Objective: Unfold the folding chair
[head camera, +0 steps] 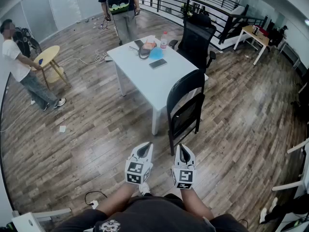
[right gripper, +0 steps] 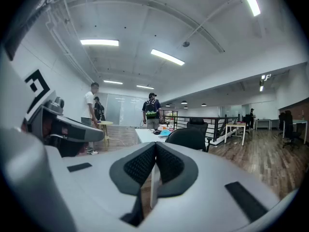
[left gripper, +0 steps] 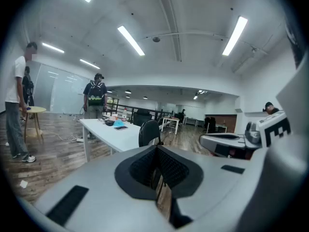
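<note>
A black folding chair (head camera: 185,108) stands upright on the wood floor against the near corner of the white table (head camera: 141,76), its seat tipped up close to the back. Both grippers are held side by side just short of it, low in the head view. My left gripper (head camera: 144,149) is shut with nothing in it, and my right gripper (head camera: 184,149) is likewise shut and empty. In the left gripper view the closed gripper (left gripper: 157,150) points at the chair's rounded back (left gripper: 148,131). The right gripper view shows the closed gripper (right gripper: 155,147) with the chair back (right gripper: 187,138) just beyond it.
The table carries a phone, a bottle and small items. A black office chair (head camera: 195,40) stands behind it. A person stands by a round wooden table (head camera: 47,57) at left, another beyond the white table. A cable (head camera: 92,196) lies by my feet. Railing and a desk (head camera: 253,36) at back right.
</note>
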Demonstrator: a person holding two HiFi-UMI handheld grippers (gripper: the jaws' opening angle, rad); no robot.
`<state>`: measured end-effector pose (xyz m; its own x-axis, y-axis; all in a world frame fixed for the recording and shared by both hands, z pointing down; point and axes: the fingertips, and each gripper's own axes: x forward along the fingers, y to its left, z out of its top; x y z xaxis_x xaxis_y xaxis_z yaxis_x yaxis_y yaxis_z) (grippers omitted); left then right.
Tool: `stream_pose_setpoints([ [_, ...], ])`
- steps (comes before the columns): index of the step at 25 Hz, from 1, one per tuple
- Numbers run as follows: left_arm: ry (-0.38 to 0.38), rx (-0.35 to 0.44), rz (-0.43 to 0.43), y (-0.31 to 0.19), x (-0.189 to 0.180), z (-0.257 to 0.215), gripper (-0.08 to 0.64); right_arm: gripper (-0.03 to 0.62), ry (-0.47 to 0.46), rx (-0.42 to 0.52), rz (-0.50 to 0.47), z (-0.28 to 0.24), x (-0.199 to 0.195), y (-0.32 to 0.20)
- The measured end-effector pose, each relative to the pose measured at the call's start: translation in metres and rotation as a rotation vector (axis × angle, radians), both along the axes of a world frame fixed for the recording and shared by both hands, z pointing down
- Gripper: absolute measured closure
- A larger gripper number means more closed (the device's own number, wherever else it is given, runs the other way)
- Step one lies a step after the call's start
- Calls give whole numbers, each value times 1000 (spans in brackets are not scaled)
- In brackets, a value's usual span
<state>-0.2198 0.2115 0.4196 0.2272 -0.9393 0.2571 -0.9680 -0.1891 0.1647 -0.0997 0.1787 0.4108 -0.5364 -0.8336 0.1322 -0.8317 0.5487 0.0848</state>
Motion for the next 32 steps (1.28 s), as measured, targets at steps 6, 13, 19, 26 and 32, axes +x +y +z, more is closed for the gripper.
stream_pose_setpoints([
  [6,13,-14,22,-25,-17,0,555,577,3,-1,30,-3,-16,-26],
  [13,5,-43,48,-78,-25,10,555,577,4,-17,68,7,-18,-78],
  [19,-6,-52,62,-138,-26,12,555,577,6,-34,77,18,-22,-144],
  [26,-31,-55,77,-218,-21,7,555,577,11,-61,73,29,-18,-216],
  [32,-62,-71,79,-275,-14,9,555,577,11,-92,99,41,-7,-264],
])
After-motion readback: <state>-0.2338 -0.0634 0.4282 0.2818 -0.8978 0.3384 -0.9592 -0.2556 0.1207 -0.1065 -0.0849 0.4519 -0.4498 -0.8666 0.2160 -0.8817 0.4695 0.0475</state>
